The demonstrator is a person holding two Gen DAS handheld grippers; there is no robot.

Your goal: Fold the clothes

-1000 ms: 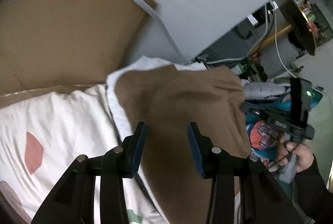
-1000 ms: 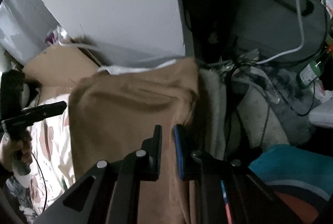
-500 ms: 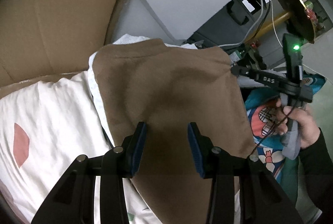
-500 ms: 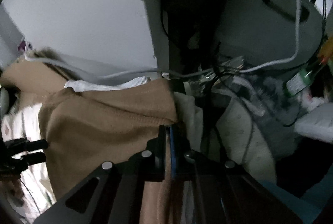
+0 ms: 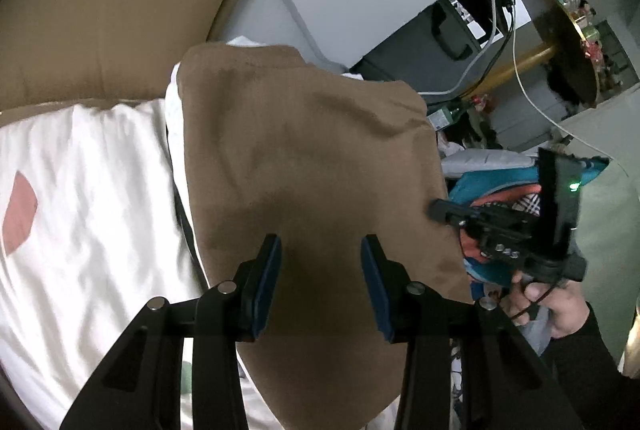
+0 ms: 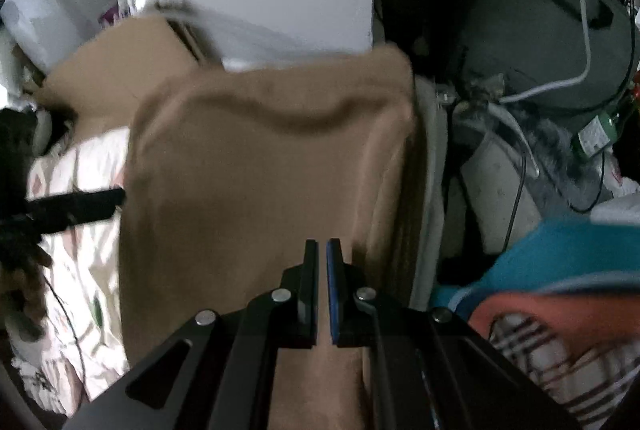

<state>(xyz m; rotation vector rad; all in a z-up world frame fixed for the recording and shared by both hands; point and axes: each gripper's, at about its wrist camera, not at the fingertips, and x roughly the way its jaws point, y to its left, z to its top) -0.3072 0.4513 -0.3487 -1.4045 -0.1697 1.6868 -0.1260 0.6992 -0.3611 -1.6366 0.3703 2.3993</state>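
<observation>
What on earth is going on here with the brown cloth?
A person is folding clothes with hand-held tongs. A brown garment lies spread on a white patterned sheet. The left tongs hang open above it, gripping nothing. The right tongs are shut at the garment's right edge; whether they pinch fabric isn't clear.

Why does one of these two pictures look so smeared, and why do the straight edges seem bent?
Right wrist view: motion blur smears the brown garment and the teal cloth; only the fingers stay sharp. Left wrist view: much crisper, with a dark shadow on the garment between the fingers. Both views: the fisheye lens bends edges and blackens the corners.
</observation>
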